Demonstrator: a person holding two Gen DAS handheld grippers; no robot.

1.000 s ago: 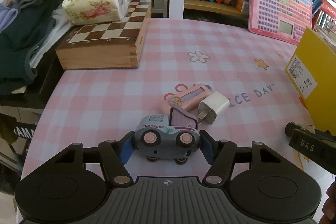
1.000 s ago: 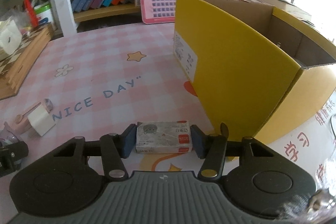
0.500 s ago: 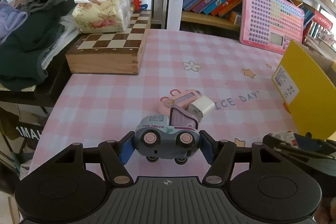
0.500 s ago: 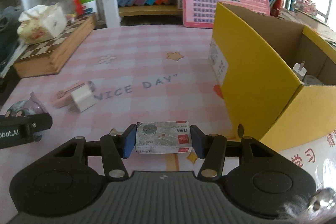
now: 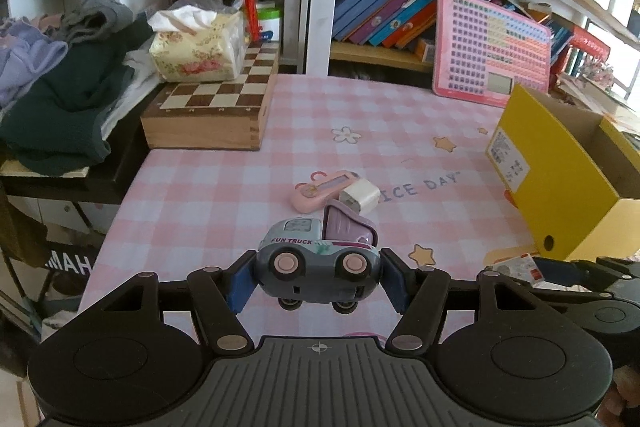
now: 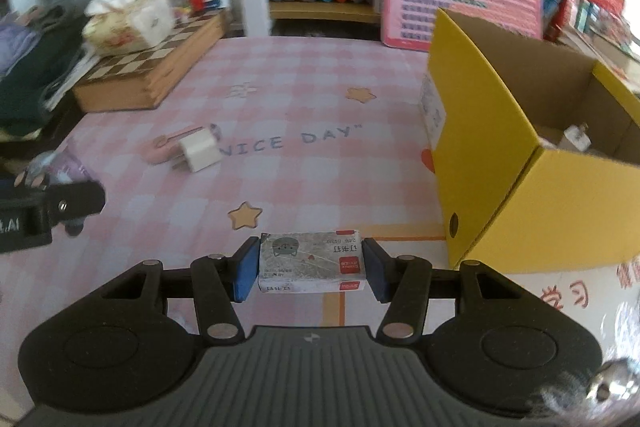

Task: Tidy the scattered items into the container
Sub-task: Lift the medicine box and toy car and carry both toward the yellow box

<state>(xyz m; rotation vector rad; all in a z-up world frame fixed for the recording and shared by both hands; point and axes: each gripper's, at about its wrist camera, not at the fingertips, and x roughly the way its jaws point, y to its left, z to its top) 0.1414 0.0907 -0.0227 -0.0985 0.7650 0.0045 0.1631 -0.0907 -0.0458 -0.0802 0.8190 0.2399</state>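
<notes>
My left gripper [image 5: 318, 277] is shut on a grey toy truck [image 5: 318, 263] with a purple bed, held above the pink checked table. My right gripper [image 6: 311, 269] is shut on a small grey staple box [image 6: 311, 261], also lifted. The open yellow cardboard box [image 6: 520, 155] stands to the right, also in the left wrist view [image 5: 560, 163], with a white plug [image 6: 576, 139] inside. On the table lie a pink flat gadget [image 5: 322, 187] and a white charger cube [image 5: 360, 195], also in the right wrist view [image 6: 198, 151].
A wooden chessboard box [image 5: 212, 111] with a tissue pack [image 5: 196, 51] on it stands at the back left. Clothes [image 5: 60, 87] pile at the left. A pink keypad board [image 5: 492, 51] leans on bookshelves behind.
Both grippers have risen and pulled back from the table with their items still held. The yellow box now shows more of its inside in both views.
</notes>
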